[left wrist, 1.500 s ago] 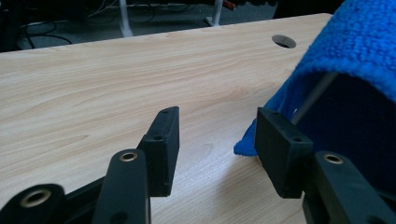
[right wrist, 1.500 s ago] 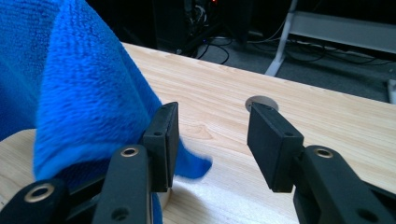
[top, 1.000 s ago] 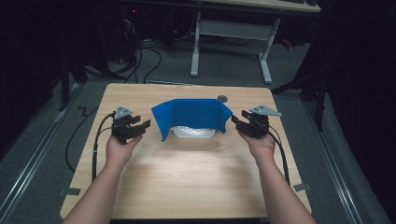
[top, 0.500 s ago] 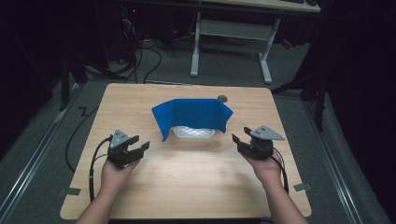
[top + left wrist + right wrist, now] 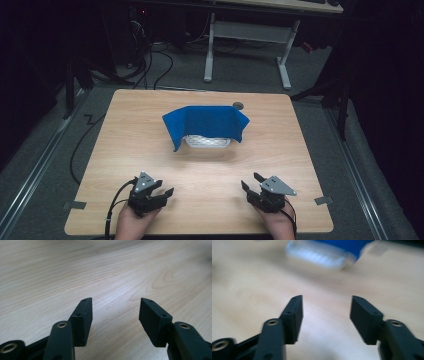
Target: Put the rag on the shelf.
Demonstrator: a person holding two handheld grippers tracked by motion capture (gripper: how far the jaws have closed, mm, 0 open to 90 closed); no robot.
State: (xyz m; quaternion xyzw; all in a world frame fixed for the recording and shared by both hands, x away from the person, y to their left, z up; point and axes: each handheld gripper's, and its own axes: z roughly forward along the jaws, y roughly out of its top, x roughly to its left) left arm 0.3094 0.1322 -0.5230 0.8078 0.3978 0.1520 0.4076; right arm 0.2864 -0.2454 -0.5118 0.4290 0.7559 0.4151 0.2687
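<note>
A blue cloth (image 5: 205, 122) drapes over the back and sides of a pale ridged container (image 5: 207, 142) at the middle of the wooden table (image 5: 210, 175). Both hands are low near the table's front edge, well short of the cloth. My left gripper (image 5: 163, 188) (image 5: 115, 307) points over bare wood. Its jaws have just been opening and stand wide with nothing between them. My right gripper (image 5: 251, 181) (image 5: 325, 305) faces the blurred container (image 5: 319, 255) and cloth (image 5: 344, 243) farther off. Its jaws have also just been opening and are empty.
A small dark round spot (image 5: 238, 105) sits on the table behind the cloth. Grey tape tabs (image 5: 323, 200) mark the front corners. A cable (image 5: 112, 210) trails from the left gripper. Beyond the table stand a white desk frame (image 5: 247, 30) and floor cables.
Both hands have drawn back from the sides of the blue cloth toward the near edge and sunk lower. The cloth and container have stayed put.
</note>
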